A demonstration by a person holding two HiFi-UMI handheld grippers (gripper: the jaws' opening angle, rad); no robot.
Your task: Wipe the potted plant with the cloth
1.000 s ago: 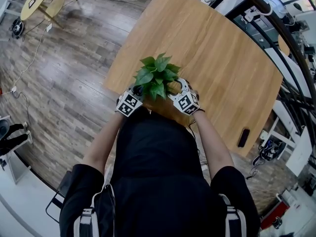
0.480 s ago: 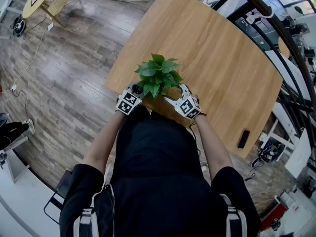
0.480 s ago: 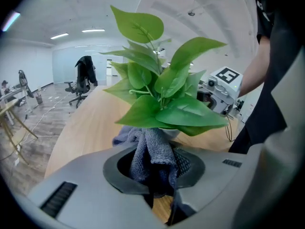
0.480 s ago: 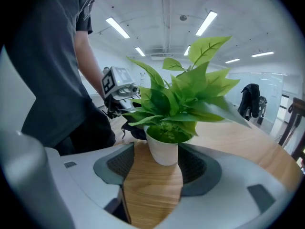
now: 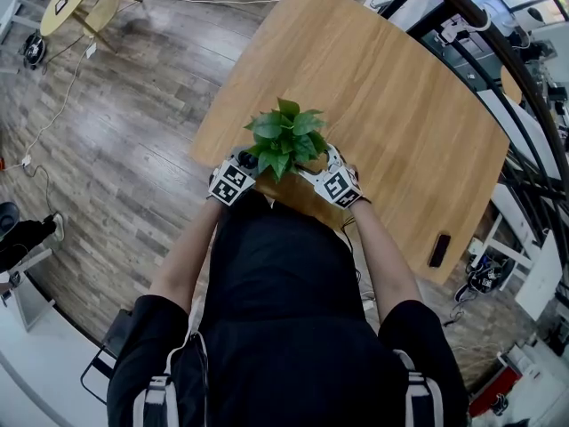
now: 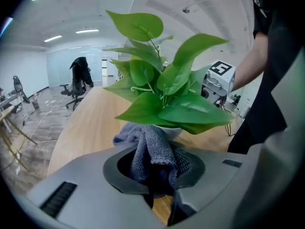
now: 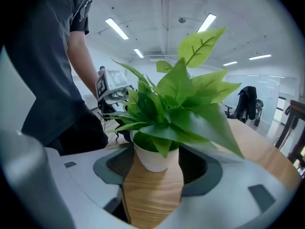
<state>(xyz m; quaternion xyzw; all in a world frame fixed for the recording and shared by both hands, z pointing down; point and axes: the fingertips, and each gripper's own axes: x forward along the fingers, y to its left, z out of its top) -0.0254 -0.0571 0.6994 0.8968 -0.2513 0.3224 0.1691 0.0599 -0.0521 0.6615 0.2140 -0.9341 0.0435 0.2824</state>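
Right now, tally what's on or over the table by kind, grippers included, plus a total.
plant: 1
cloth: 1
gripper: 2, left gripper and right gripper
dark slab: 1
Total: 5

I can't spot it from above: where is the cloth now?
Left gripper view: the grey-blue cloth is clamped in the left gripper, bunched low right beside the potted plant.
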